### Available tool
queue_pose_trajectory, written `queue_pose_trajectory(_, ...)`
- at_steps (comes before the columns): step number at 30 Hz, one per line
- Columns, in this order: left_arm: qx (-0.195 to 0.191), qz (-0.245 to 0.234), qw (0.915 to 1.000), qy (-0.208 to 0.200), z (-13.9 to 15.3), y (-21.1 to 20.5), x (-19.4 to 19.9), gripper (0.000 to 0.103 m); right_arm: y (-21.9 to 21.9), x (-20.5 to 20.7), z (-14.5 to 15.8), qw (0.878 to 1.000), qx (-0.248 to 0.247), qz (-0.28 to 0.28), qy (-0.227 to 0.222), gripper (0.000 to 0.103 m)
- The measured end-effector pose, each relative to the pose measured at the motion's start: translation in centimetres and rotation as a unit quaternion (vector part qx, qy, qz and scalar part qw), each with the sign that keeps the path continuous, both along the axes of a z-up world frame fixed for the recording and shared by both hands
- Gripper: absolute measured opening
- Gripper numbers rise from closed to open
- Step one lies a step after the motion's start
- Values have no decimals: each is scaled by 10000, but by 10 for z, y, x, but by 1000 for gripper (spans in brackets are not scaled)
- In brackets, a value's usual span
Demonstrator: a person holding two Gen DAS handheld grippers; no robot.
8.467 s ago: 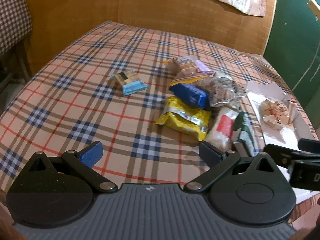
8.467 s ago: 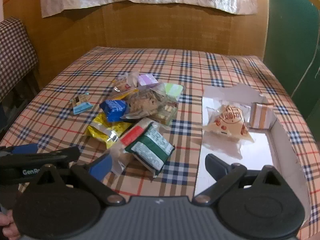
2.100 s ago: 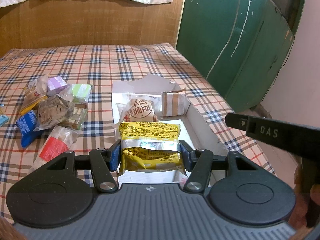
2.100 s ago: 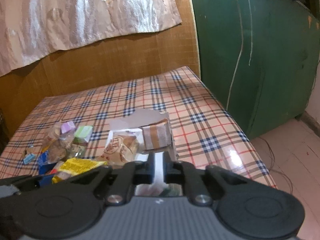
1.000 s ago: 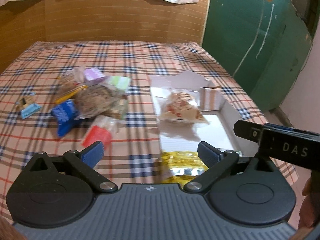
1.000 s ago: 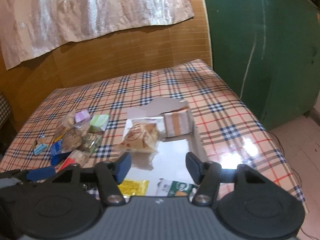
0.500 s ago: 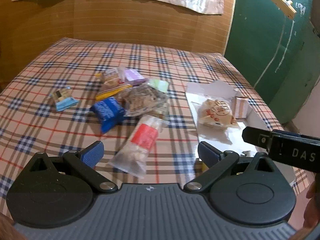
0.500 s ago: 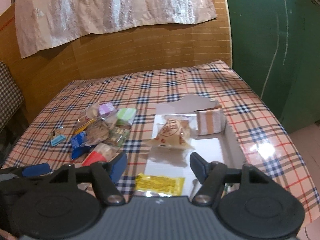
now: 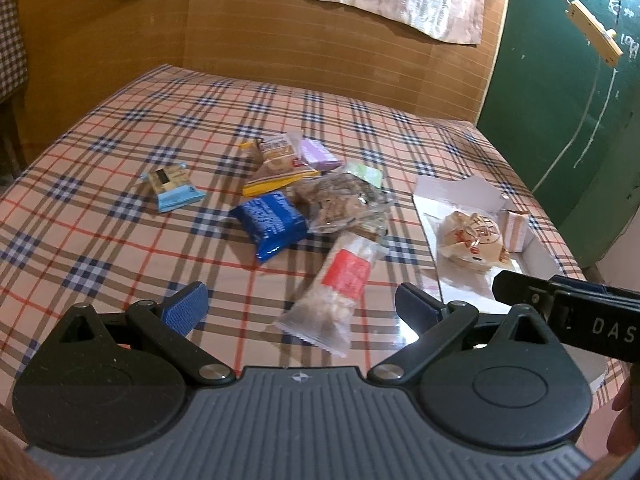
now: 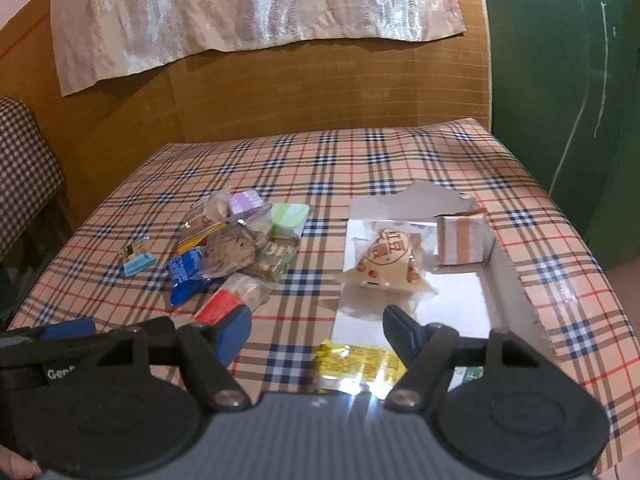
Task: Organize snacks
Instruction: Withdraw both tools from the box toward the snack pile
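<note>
left claw spread wide, empty, above the red-labelled clear snack bag; right claw opening (nothing between) over the white box holding a yellow packet.

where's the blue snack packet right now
In the left wrist view the blue snack packet lies on the plaid tablecloth at the pile's left edge, beside the clear cookie bag and below the yellow-edged packet.

Plaid tablecloth — blue packet
</note>
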State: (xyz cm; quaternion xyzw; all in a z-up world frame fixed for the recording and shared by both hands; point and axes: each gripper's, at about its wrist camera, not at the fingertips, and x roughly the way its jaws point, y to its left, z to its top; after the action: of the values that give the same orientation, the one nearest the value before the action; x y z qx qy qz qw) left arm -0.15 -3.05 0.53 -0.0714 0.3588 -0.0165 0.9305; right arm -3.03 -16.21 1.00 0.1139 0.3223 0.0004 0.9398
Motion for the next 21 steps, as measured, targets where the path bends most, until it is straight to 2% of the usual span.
queue_pose_trajectory(13,-149,488,9986,132,-16,28,26,103,16,10,-6,9998,-2,153,84,73)
queue_pose_trajectory(21,-256,1010,9941,304,-26,36,86,103,17,14,-10,9998,30,147,128,73)
